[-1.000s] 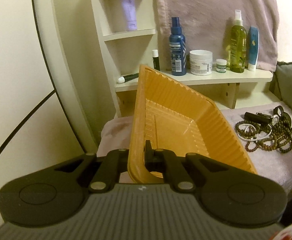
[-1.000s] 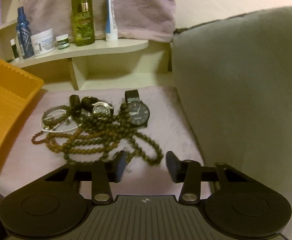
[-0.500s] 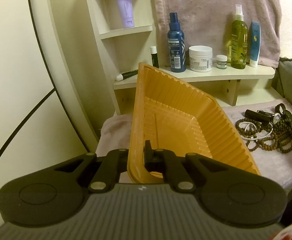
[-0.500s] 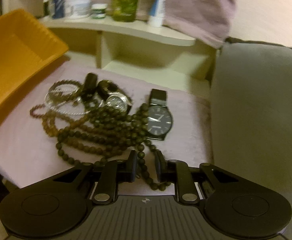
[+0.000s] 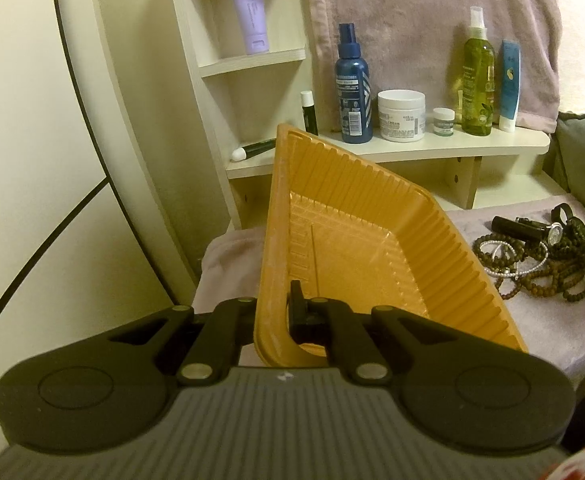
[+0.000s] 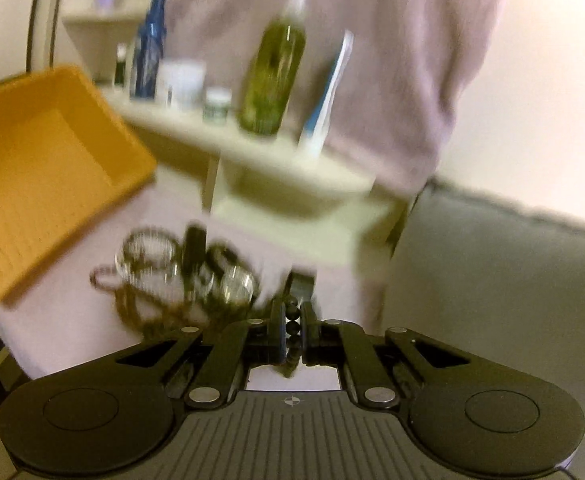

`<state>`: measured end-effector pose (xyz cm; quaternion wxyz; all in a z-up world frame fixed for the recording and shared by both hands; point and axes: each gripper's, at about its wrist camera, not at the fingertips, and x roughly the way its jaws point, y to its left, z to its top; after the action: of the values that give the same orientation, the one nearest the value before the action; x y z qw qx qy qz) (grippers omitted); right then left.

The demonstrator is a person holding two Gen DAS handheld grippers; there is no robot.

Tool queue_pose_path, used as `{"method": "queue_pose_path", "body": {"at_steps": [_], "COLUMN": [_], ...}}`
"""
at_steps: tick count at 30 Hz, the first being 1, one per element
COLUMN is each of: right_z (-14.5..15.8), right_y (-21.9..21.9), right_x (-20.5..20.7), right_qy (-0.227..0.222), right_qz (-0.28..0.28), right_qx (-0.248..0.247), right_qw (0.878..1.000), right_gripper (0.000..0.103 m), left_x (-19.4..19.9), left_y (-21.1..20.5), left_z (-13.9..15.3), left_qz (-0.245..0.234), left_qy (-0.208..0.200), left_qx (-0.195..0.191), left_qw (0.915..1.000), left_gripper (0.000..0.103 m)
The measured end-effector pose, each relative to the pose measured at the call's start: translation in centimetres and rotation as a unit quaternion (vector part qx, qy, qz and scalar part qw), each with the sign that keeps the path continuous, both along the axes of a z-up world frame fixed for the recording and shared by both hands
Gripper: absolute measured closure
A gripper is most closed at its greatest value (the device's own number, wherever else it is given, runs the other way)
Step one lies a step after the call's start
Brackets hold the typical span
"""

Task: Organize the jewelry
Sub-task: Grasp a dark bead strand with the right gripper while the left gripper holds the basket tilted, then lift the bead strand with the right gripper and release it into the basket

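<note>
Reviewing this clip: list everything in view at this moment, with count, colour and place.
tray: one, orange, tilted above the cloth, held at its rim
bead necklace: one tangle, dark brown, on the cloth right of the tray; a strand sits in the right claw
white bracelet: one, white, on the beads
watch: one visible, dark, behind the beads
cloth: one, pale lilac, under the jewelry
shelf: one, cream, behind the tray
bottles, jars and tubes: several, on the shelf
left claw: one, black, shut on the tray
right claw: one, black, shut on the bead necklace
</note>
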<state>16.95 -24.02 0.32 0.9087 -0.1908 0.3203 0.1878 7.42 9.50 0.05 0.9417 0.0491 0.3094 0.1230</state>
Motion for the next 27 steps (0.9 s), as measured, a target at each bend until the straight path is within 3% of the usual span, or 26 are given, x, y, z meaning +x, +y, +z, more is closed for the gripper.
{"method": "queue_pose_path", "body": {"at_steps": [7,15,27], "right_z": [6.6,12.3,19.5], "right_y": [0.8,1.0,1.4], "right_x": [-1.3,-1.9,-1.9], "right_qy": [-0.084,-0.155,-0.225], "right_qz": [0.025,0.038,0.052], "right_qx": [-0.007,-0.011,-0.002], "right_qw": [0.996,0.987,0.973], "right_gripper": [0.096,0.096,0.097], "left_x": [0.1,-0.1,0.0], "left_y": [-0.2,-0.2,-0.2], "left_z": [0.1,0.3,0.5], "left_qz": [-0.009,-0.012,-0.013], "left_qy": [-0.005,-0.012,-0.021], "left_qx": [0.007,0.009,0.007], "left_qw": [0.9999,0.9998,0.9997], "left_gripper": [0.099,0.099,0.098]}}
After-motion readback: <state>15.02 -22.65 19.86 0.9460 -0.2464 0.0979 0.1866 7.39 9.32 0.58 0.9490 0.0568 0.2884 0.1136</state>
